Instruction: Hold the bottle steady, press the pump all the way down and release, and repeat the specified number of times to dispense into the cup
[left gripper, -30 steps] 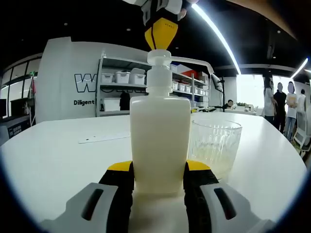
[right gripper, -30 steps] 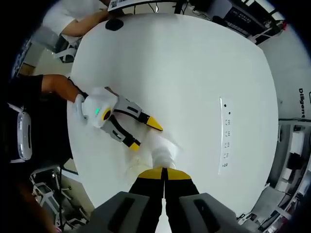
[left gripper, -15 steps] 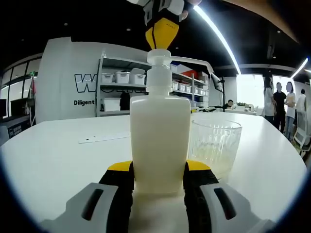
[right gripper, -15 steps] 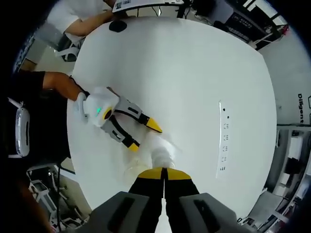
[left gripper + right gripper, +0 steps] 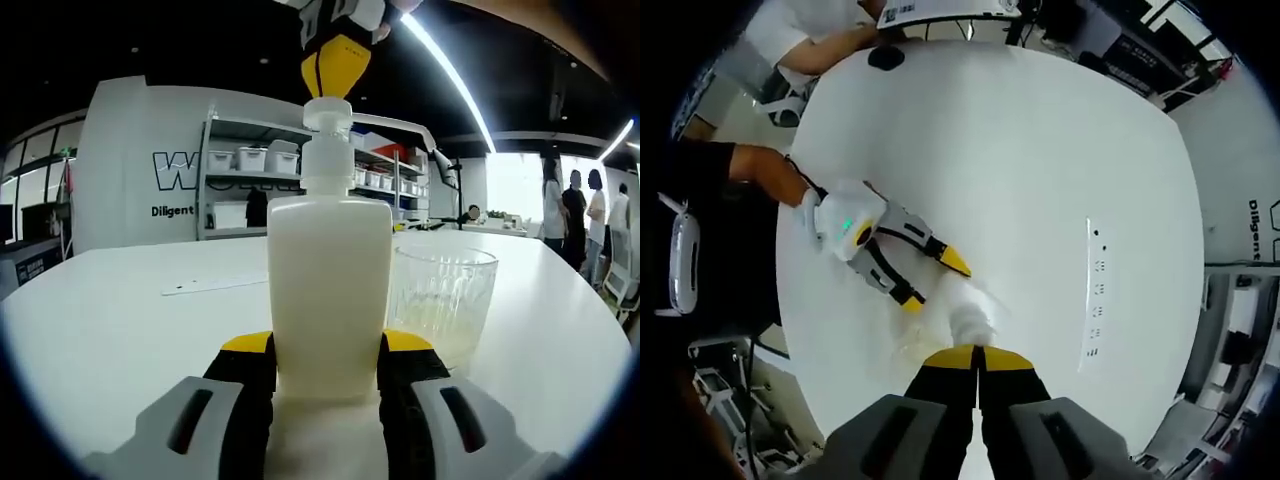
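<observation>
A cream pump bottle [image 5: 330, 290] stands on the white table [image 5: 110, 300], and my left gripper [image 5: 328, 350] is shut on its base, one yellow-tipped jaw on each side. The white pump head [image 5: 327, 115] sits raised, its spout reaching right over a ribbed glass cup [image 5: 440, 300] that holds a little pale liquid. My right gripper [image 5: 335, 65] comes down from above, tips touching the pump top. In the right gripper view, my right gripper [image 5: 978, 357] is shut above the pump head [image 5: 972, 322], with the left gripper [image 5: 935, 283] clamped around the bottle [image 5: 980, 297].
A white power strip [image 5: 1095, 295] lies flat on the table [image 5: 1020, 150] beyond the bottle. A dark round item [image 5: 886, 57] rests near the far edge, where a person's arm shows. Shelves with bins [image 5: 250, 160] and standing people [image 5: 585, 215] are far behind.
The right gripper has risen slightly and the pump head has come up with it. The bottle, cup and left gripper have stayed still.
</observation>
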Demonstrator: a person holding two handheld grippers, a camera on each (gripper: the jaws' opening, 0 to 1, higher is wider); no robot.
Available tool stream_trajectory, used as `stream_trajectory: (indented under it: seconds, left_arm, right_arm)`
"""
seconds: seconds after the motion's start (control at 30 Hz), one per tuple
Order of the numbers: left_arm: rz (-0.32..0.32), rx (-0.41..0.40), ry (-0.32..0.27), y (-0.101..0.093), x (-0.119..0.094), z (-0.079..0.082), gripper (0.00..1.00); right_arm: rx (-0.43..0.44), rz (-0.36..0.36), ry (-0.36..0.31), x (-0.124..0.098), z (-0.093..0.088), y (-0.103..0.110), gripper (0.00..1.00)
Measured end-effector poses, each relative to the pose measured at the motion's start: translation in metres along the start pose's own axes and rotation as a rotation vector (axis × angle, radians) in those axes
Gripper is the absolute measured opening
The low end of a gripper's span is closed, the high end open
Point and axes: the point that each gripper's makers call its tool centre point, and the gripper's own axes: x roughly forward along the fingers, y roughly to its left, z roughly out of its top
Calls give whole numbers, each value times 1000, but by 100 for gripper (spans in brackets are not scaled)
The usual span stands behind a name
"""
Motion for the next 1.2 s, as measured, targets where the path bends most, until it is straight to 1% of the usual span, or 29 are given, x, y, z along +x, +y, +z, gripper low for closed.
stream_trajectory:
  seconds: [0.1, 0.27, 0.37, 0.43, 0.53, 0.6, 0.77, 1.0, 1.13, 1.2]
  left_arm:
    - [0, -1, 0, 0, 0, 0, 39]
    - [-1, -2, 1, 0, 1, 0, 39]
    - [-1, -3, 1, 0, 1, -1, 39]
    - [-2, -4, 2, 0, 1, -1, 39]
    - [-2, -4, 2, 0, 1, -1, 39]
    - [-2, -4, 2, 0, 2, -1, 39]
    - [-1, -5, 4, 2, 5, -1, 39]
    - [-1, -7, 5, 3, 6, -1, 39]
    - [-2, -8, 6, 4, 6, -1, 39]
    - [-2, -9, 6, 4, 6, -1, 39]
  right_arm:
    - [-33, -15, 5, -1, 1, 1, 0]
    - [-123, -42, 28, -3, 2, 0, 0]
    - [-96, -33, 31, -3, 2, -2, 0]
    - [-111, -28, 29, -3, 1, -2, 0]
    - [-107, -28, 24, -3, 1, -2, 0]
    - [-128, -32, 17, -3, 1, -2, 0]
    - [-134, -43, 9, -6, 2, -3, 0]
    - [-133, -44, 23, -6, 1, -3, 0]
    - [-134, -51, 59, -6, -6, -5, 0]
    - [-128, -43, 32, -7, -4, -5, 0]
